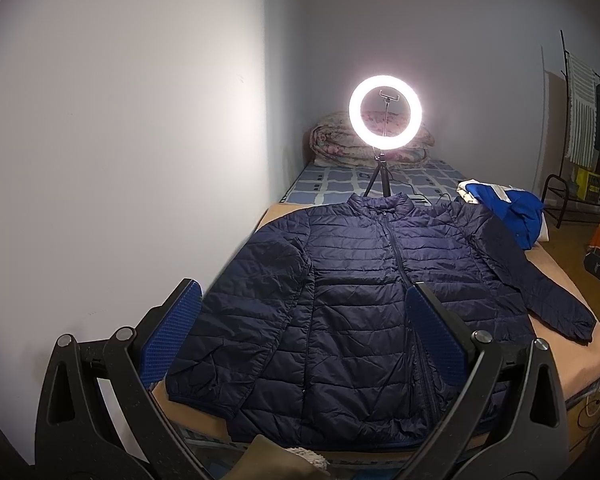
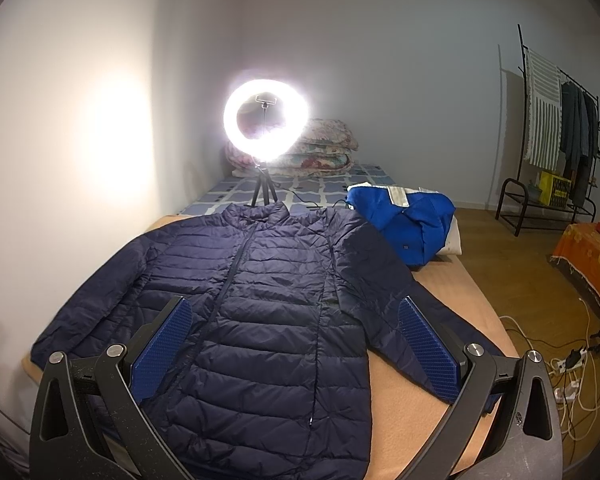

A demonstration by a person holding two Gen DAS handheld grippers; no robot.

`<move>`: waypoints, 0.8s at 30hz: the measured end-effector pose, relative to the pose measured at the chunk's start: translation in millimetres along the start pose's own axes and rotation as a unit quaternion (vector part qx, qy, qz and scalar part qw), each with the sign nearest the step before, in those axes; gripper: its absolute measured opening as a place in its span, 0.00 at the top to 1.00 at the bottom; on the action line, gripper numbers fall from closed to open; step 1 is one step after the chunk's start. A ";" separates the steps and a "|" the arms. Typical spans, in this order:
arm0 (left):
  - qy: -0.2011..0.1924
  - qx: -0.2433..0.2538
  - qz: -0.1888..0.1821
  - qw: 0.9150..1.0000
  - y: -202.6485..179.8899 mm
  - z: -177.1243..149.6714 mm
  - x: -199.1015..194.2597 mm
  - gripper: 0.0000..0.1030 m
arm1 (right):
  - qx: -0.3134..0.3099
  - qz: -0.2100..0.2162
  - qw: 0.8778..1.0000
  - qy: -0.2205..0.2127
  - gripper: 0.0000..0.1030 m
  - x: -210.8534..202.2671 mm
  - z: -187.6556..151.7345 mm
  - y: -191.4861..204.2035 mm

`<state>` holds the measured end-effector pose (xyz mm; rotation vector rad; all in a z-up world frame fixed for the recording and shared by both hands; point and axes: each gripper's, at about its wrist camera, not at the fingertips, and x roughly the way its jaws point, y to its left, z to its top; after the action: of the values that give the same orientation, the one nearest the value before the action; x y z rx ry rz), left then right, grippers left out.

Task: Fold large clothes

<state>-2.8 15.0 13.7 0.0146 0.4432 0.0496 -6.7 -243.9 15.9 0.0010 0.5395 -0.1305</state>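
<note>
A navy quilted puffer jacket (image 1: 352, 292) lies flat and face up on the tan bed sheet (image 1: 560, 328), zipped, collar toward the far end, both sleeves spread out to the sides. It also shows in the right wrist view (image 2: 268, 300). My left gripper (image 1: 300, 320) is open and empty, held above the jacket's lower left part. My right gripper (image 2: 296, 332) is open and empty, held above the jacket's lower right part, with its right finger over the right sleeve (image 2: 396, 304).
A lit ring light on a tripod (image 1: 385, 116) stands past the collar. A bright blue garment (image 2: 408, 220) lies at the far right of the bed. Folded quilts (image 2: 324, 148) sit by the far wall. A clothes rack (image 2: 556, 136) and floor cables (image 2: 568, 364) are to the right.
</note>
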 end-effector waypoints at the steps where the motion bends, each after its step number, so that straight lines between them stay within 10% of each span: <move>1: 0.001 0.000 0.000 1.000 -0.3 0.7 0.3 0.00 | 0.000 0.000 1.000 0.000 0.00 -0.1 0.4 -0.2; 24: -0.003 -0.002 0.000 1.000 3.3 -2.8 0.2 0.00 | 0.003 -0.002 1.000 0.001 0.00 0.7 0.5 2.5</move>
<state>-3.9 18.4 11.1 0.0115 0.4362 0.0511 -5.6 -241.5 15.9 0.0057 0.5416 -0.1363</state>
